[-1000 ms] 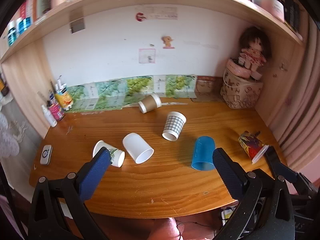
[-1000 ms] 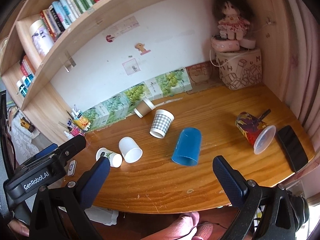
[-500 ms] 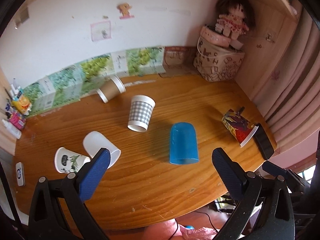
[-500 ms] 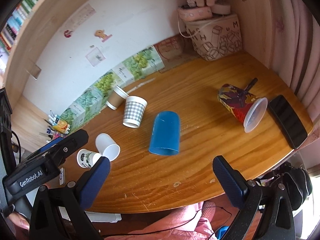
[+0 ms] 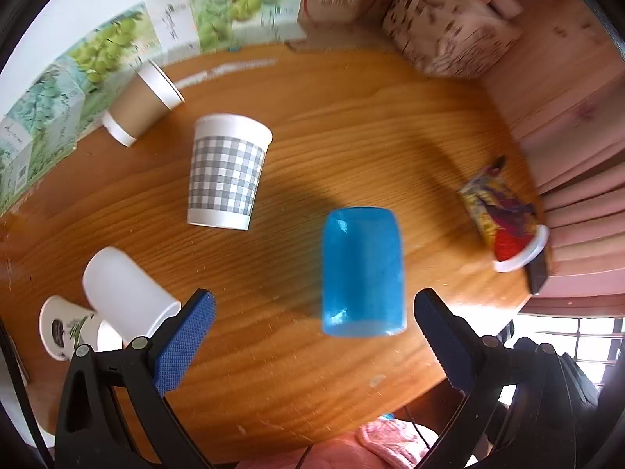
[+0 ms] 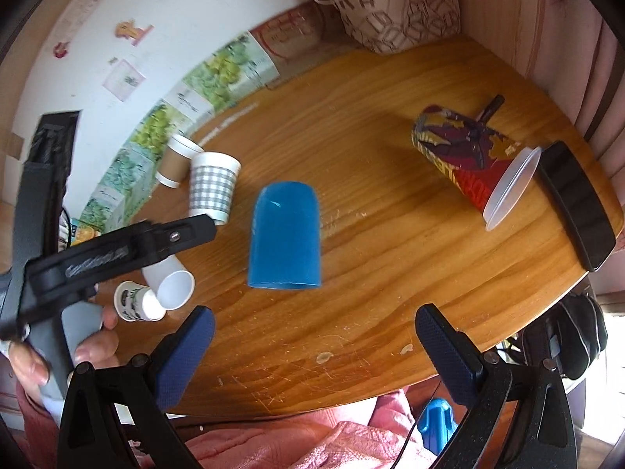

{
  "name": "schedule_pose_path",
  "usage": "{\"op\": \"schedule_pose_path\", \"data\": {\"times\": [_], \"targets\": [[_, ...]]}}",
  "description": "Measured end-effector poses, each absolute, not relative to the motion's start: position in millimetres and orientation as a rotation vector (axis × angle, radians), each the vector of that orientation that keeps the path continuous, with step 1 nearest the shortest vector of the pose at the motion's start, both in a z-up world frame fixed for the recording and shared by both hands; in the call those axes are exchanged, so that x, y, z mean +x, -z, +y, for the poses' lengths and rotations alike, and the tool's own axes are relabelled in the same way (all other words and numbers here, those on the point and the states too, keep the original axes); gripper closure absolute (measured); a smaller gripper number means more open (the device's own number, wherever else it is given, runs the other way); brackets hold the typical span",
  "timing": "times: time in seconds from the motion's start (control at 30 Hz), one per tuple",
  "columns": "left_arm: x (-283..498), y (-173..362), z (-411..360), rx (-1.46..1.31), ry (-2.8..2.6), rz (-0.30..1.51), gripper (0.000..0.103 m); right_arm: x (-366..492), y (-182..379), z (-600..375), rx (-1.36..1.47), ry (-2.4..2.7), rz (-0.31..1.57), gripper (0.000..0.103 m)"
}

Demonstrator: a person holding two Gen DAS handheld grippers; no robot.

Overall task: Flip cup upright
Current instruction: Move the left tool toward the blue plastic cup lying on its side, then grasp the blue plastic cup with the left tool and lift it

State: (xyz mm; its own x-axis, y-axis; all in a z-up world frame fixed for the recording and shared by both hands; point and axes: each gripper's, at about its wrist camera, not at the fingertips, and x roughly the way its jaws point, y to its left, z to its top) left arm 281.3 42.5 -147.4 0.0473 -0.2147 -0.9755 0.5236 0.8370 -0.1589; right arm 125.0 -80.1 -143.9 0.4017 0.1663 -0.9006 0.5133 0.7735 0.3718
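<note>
Through the left wrist camera, the left gripper (image 5: 312, 312) hangs with its blue-padded jaws spread wide and empty above the wooden desk (image 5: 351, 148), and the blue plastic tumbler (image 5: 362, 271) lies on its side between them and a little beyond, near the middle of the front edge, its open mouth toward that edge. Because the tumbler is round and smooth, a squeeze across its wall off-centre would probably make it roll or squirt out toward the front edge. The grey checked paper cup (image 5: 227, 172) and the plain white cup (image 5: 129, 293) lie near the left finger, so a wide approach could knock them. Through the right wrist camera, the right gripper (image 6: 314, 332) is likewise spread and holding nothing, short of the tumbler (image 6: 285, 234), with the left tool reaching in from the left side. If both close in together they may collide. The patterned red cup with a clear lid (image 6: 472, 164) and a black phone (image 6: 578, 203) sit at the right edge, where a sweep could push them off.
</note>
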Motion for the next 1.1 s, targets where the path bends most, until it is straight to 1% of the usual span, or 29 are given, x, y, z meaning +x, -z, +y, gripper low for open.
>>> {"op": "schedule_pose_path", "data": {"times": [0.2, 0.43, 0.5, 0.53, 0.7, 0.9, 1.0, 1.1], "targets": [[296, 183, 23, 0.282, 0.590, 1.561, 0.004, 134, 166, -84, 0.724, 0.262, 1.229, 0.000], [298, 207, 9, 0.272, 0.629, 1.664, 0.006, 139, 184, -89, 0.767, 0.270, 1.280, 0.000], [298, 211, 5, 0.280, 0.638, 1.680, 0.006, 141, 188, -89, 0.776, 0.272, 1.290, 0.000], [297, 212, 3, 0.284, 0.640, 1.683, 0.010, 142, 189, -89, 0.780, 0.273, 1.294, 0.000], [297, 220, -2, 0.298, 0.639, 1.707, 0.017, 143, 192, -91, 0.790, 0.273, 1.306, 0.000], [293, 225, -7, 0.327, 0.643, 1.702, 0.017, 141, 195, -88, 0.790, 0.272, 1.317, 0.000], [292, 227, -8, 0.318, 0.670, 1.718, 0.027, 138, 195, -88, 0.789, 0.271, 1.320, 0.000], [289, 226, -8, 0.337, 0.682, 1.701, 0.029, 135, 194, -88, 0.784, 0.270, 1.317, 0.000]]}}
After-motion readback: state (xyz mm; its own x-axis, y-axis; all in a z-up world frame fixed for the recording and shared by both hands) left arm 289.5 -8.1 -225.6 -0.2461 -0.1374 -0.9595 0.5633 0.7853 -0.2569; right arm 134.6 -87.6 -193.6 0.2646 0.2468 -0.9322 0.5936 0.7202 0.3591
